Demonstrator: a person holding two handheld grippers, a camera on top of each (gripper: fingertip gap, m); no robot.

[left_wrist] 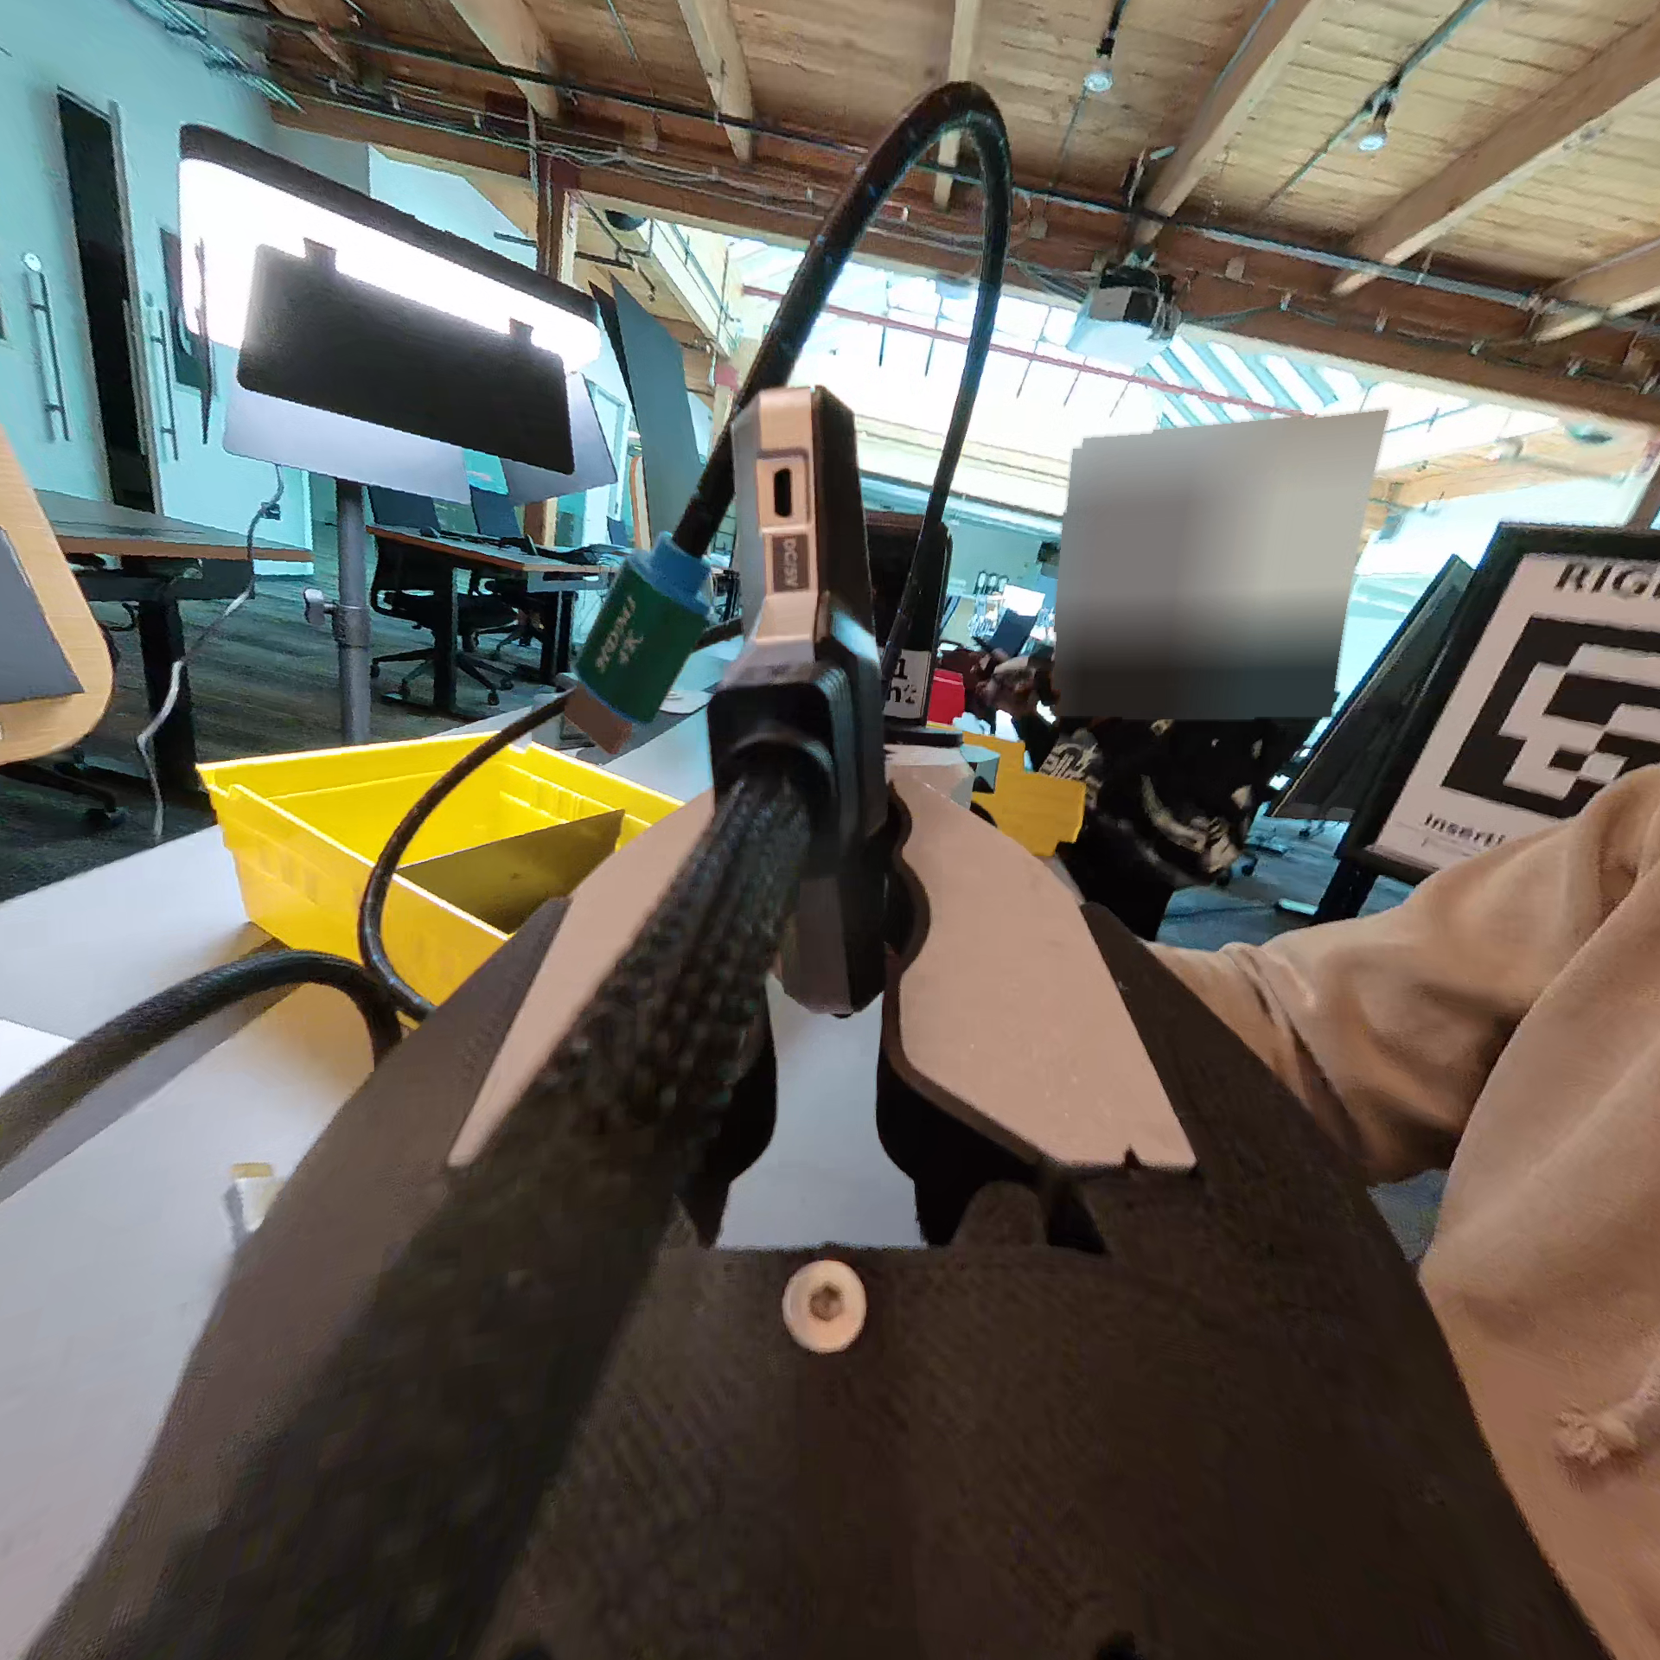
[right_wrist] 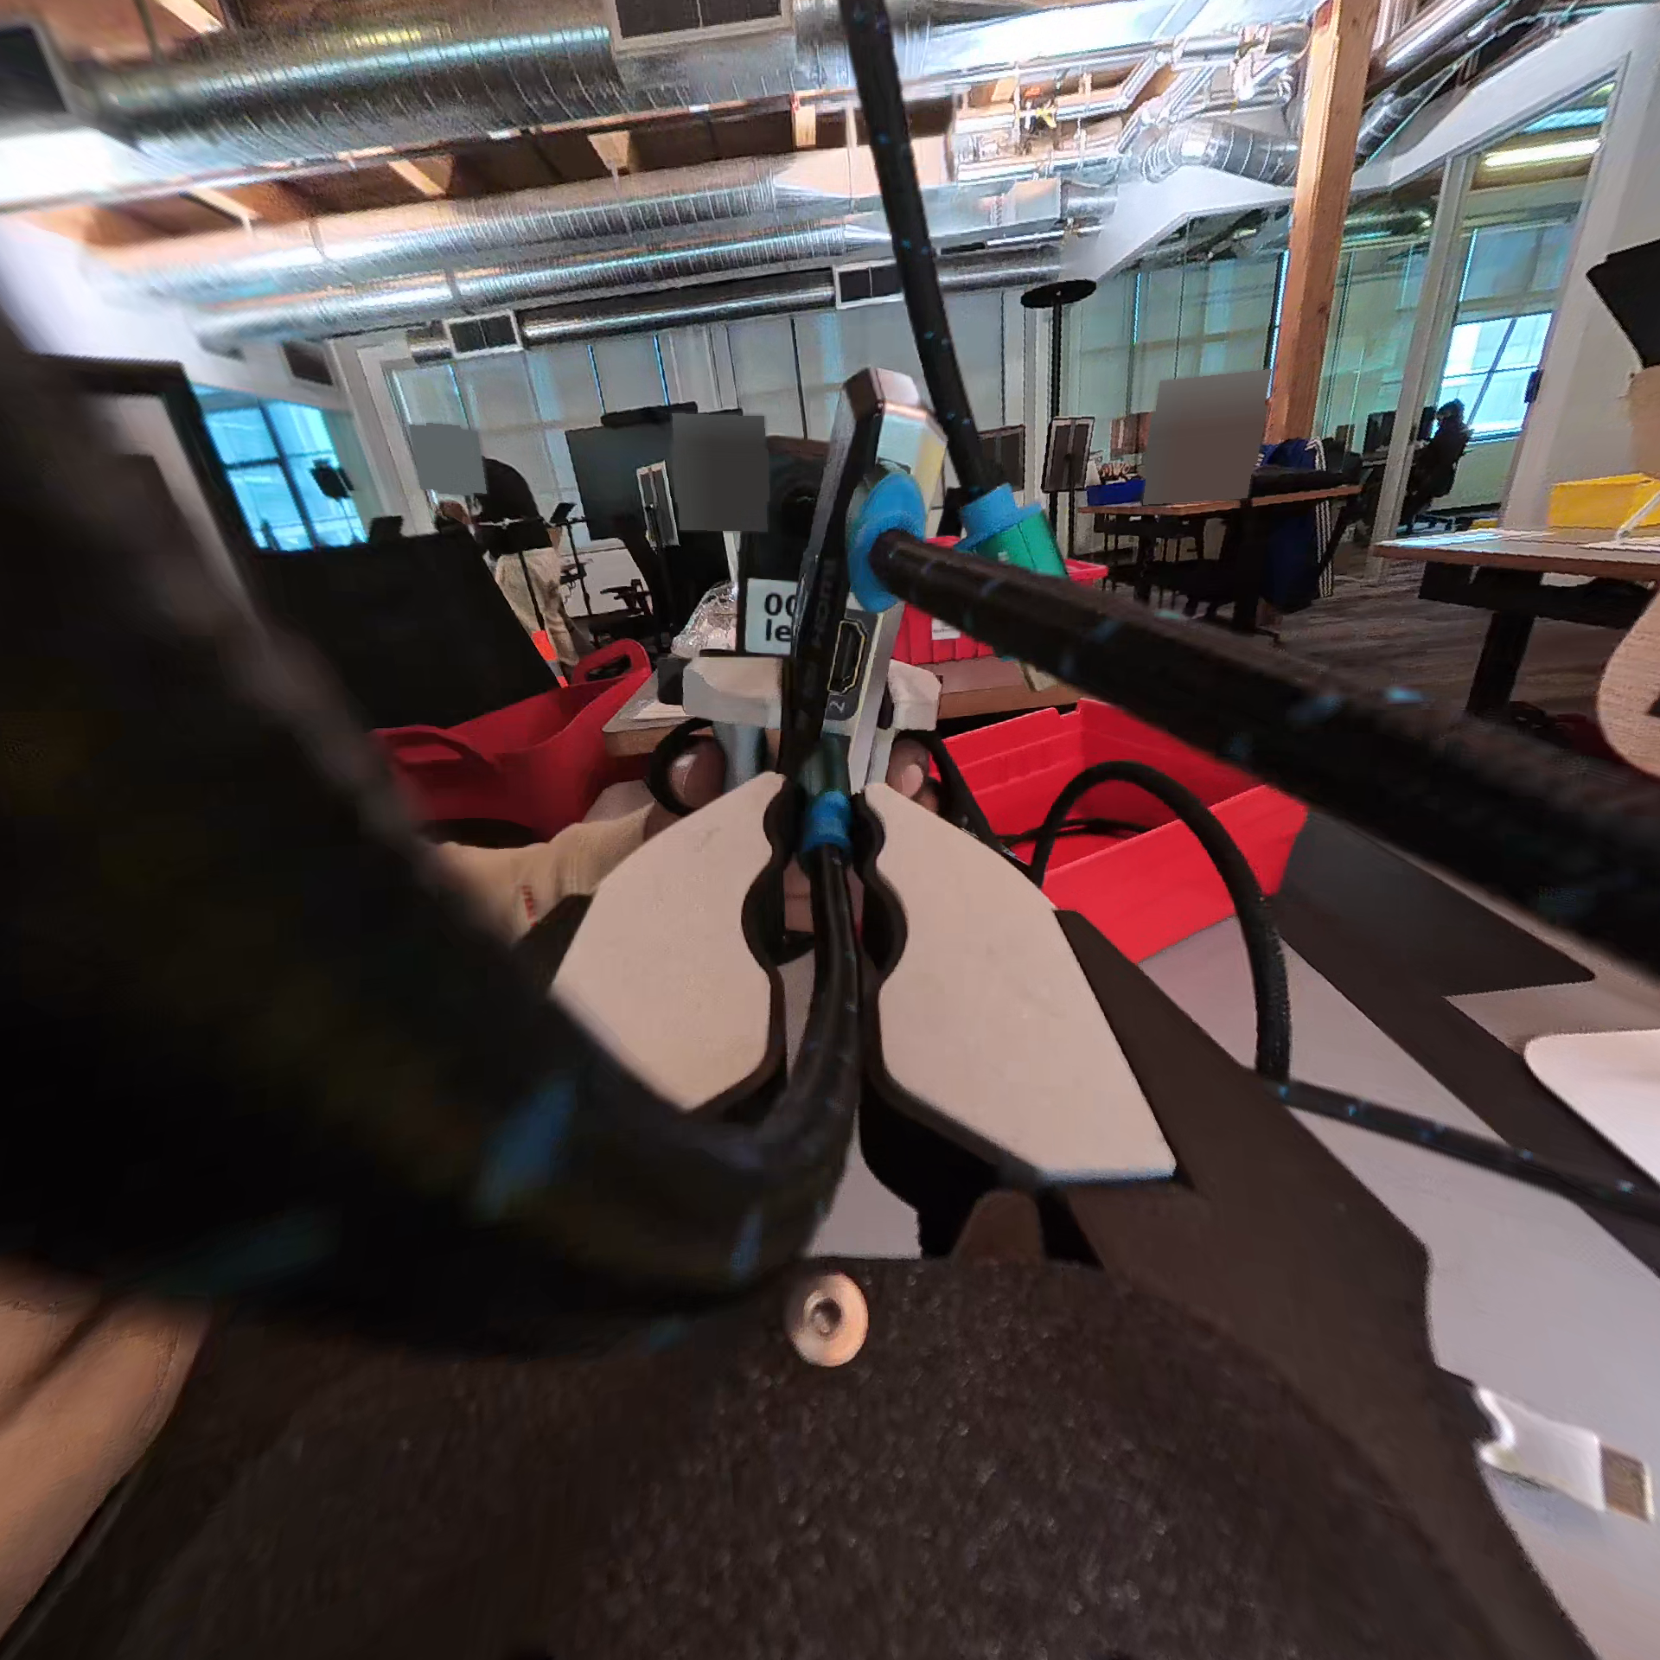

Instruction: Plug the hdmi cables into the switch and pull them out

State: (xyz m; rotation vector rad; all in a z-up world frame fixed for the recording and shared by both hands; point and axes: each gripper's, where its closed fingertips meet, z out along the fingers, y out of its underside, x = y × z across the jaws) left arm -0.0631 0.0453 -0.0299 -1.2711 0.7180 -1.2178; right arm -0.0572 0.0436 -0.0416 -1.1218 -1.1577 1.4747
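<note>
Between my two grippers, raised above the tabletop (left_wrist: 108, 970), hangs the switch (left_wrist: 795, 575). My left gripper (left_wrist: 840, 862) clamps its body; my right gripper (right_wrist: 822, 840) pinches a plug's blue collar (right_wrist: 825, 822) at its lower port. I judge a straight, untwisted pull along the port best.

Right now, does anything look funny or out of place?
Yes. The green plug dangles loose beside the switch, its metal tip in no port, and one port on the switch sits empty. The left gripper holds the switch on edge in the air. The right gripper pinches a blue-collared plug.
</note>
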